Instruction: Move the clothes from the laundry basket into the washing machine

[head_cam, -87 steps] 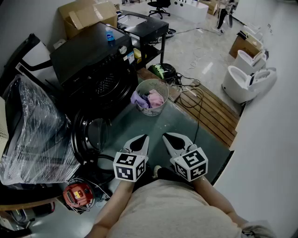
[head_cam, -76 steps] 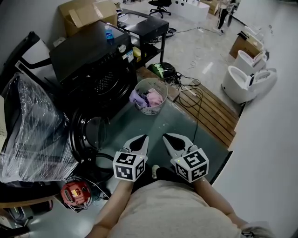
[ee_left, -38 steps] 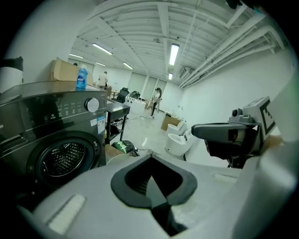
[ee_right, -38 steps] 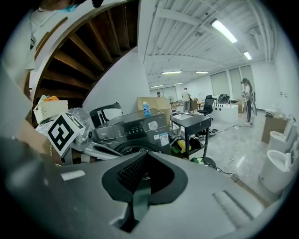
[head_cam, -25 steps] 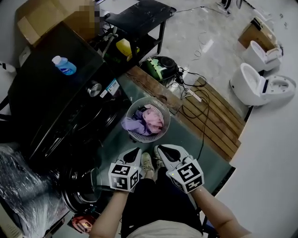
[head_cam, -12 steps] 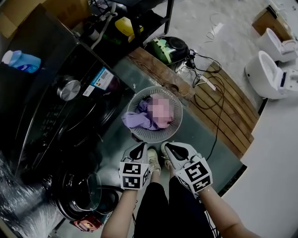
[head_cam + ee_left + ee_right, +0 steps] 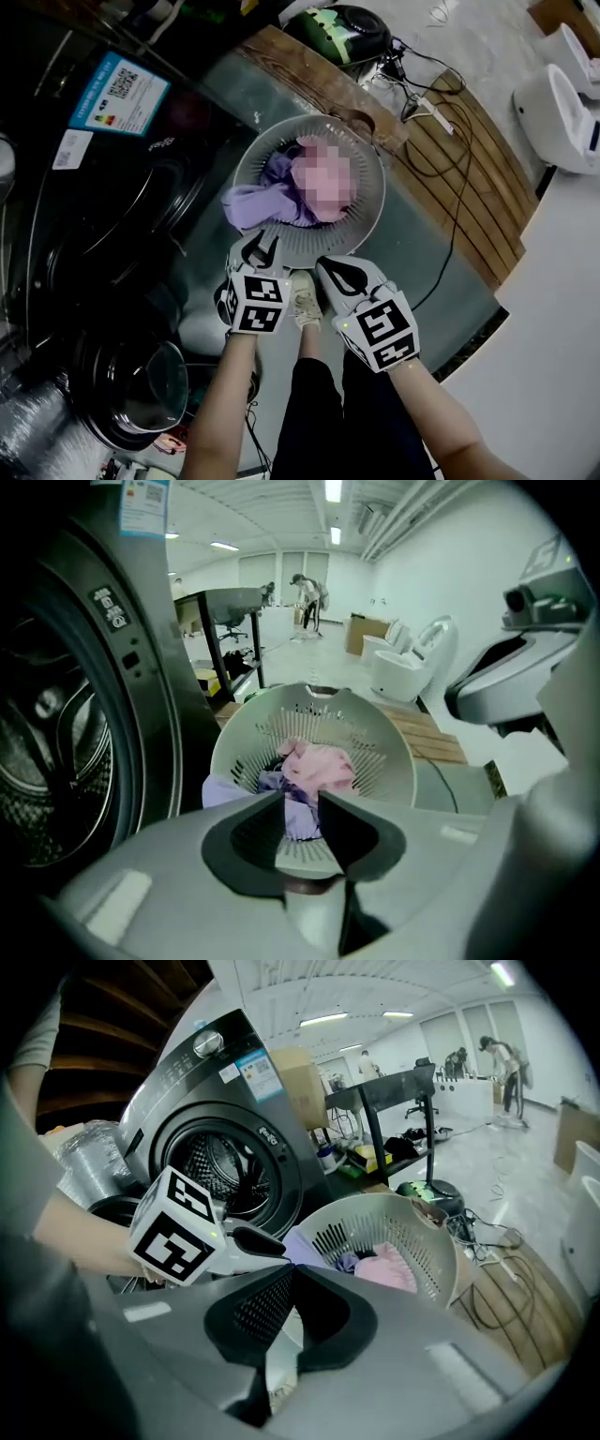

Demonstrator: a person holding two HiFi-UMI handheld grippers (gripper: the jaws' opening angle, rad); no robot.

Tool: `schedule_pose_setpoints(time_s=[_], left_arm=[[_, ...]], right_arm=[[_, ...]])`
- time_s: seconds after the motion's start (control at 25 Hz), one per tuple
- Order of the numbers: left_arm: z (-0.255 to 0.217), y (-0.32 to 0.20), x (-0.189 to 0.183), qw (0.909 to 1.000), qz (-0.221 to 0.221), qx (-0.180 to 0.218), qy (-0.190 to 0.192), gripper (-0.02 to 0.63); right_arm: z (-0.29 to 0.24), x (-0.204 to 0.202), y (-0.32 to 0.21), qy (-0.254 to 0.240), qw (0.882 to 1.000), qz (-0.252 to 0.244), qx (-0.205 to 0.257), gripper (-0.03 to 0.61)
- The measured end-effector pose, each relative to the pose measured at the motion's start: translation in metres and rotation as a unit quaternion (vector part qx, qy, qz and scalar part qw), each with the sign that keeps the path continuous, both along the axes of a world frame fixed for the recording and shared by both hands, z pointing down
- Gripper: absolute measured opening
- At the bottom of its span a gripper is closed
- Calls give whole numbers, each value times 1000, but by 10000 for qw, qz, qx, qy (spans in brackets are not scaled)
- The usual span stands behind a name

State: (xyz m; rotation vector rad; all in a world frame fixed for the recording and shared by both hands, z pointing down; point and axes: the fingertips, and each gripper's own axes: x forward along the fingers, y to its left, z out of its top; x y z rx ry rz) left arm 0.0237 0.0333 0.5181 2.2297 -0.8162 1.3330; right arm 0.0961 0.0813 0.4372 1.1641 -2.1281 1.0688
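Both sit lower, nearer the laundry basket (image 7: 315, 247); left claw (image 7: 301, 804) ajar, right claw (image 7: 290, 1275) shut, empty.

Open hall: white walls (image 7: 412, 569), ceiling strip lights (image 7: 332, 489) on, glossy grey floor (image 7: 323, 672), black desk (image 7: 220, 600) at back, wooden slat platform (image 7: 473, 164) with black cables (image 7: 441, 89) across it, white toilets (image 7: 561, 108) beside.

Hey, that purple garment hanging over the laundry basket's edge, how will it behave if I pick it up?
The purple garment drapes limply over the laundry basket rim, so it will likely sag and trail when lifted. It looks thin, so it is probably light. It lies against the pink garment, which may drag along.
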Motion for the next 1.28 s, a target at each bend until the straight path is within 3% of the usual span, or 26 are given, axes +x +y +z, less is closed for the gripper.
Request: schedule_pose_setpoints(time_s=[0.12, 0.28, 0.44, 0.6, 0.76, 0.84, 0.88, 0.96, 1.0, 1.04, 1.2, 1.28], left_arm=[[38, -14, -7, 9962, 544, 134, -673, 180], [73, -35, -15, 9749, 1477, 408, -1615, 238], [96, -48, -8, 9425, 2515, 525, -2136, 244], [120, -39, -11, 9156, 3185, 58, -2453, 247], [135, -33, -24, 8614, 3894, -65, -3260, 258], [140, -36, -27, 8436, 4031, 64, -3546, 258], [141, -38, -27, 8392, 4045, 161, -3631, 248], [139, -45, -26, 8442, 3912, 381, -3646, 180], [136, -49, -25, 8542, 3765, 472, -3554, 90], [132, -51, -23, 8678, 3596, 517, -3391, 12], [107, -51, -17, 9431, 2488, 324, -2182, 11], [82, -48, -21, 9741, 1689, 246, -1481, 11]], right_arm=[[23, 2, 1, 47, 9999, -65, -138, 26], [41, 5, 4, 62, 9995, -50, -295, 26], [52, 7, 3, 75, 9992, -6, -391, 26], [58, 7, -1, 64, 9989, 96, -455, 26], [62, 5, -8, 39, 9987, 131, -483, 26], [63, 4, -9, 27, 9987, 136, -497, 26], [63, 4, -9, 18, 9987, 141, -495, 26], [62, 6, -9, -1, 9987, 161, -477, 26], [62, 7, -9, -5, 9987, 171, -471, 26], [61, 8, -8, -3, 9987, 178, -470, 26], [58, 9, -8, 80, 9989, 188, -420, 26], [54, 9, -12, 166, 9991, 241, -314, 26]])
